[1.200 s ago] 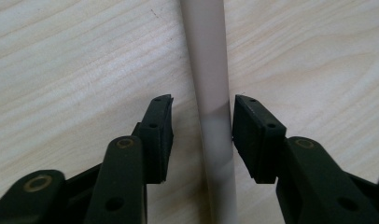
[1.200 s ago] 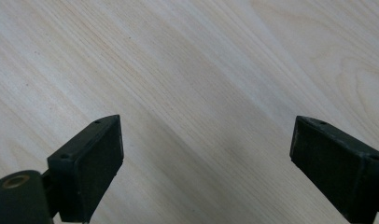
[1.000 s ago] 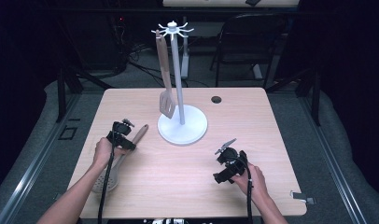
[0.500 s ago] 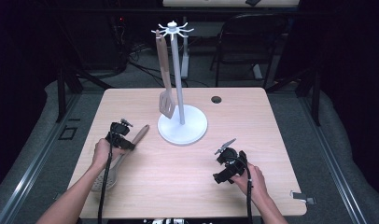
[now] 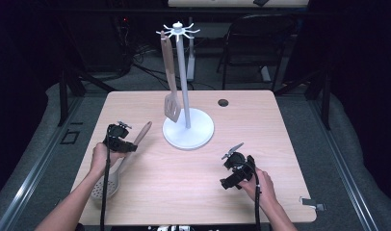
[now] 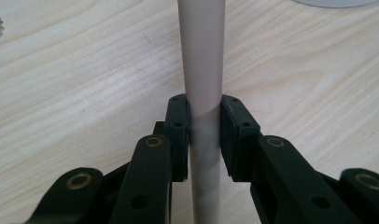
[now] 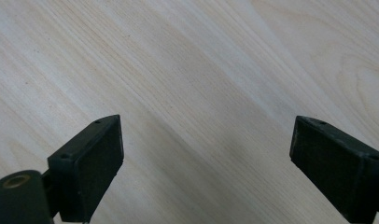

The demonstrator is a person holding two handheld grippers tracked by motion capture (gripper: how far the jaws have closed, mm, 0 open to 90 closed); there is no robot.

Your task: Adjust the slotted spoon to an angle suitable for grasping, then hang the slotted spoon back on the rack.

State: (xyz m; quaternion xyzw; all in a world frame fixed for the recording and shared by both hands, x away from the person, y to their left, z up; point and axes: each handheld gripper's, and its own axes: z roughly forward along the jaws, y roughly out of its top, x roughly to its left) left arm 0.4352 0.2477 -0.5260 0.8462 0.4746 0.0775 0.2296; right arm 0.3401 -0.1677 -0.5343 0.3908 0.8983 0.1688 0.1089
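The left tool has just been closing its jaws, and they are now pressing on the wooden handle of the skimmer, which was lying free between them a moment ago; the grip looks settled, so the skimmer is probably ready to be lifted toward the stand; it is lying flat on the bench at the left, its perforated bowl near the front edge and the handle pointing toward the stand's round base; 1 spatula is already hanging from a hook at the top of the stand; the right tool is resting at the right with its jaws wide and nothing between them; the bench is pale wood with a small dark cable hole at the back; beyond it the room is dark, with a chair and cables on the grey floor.
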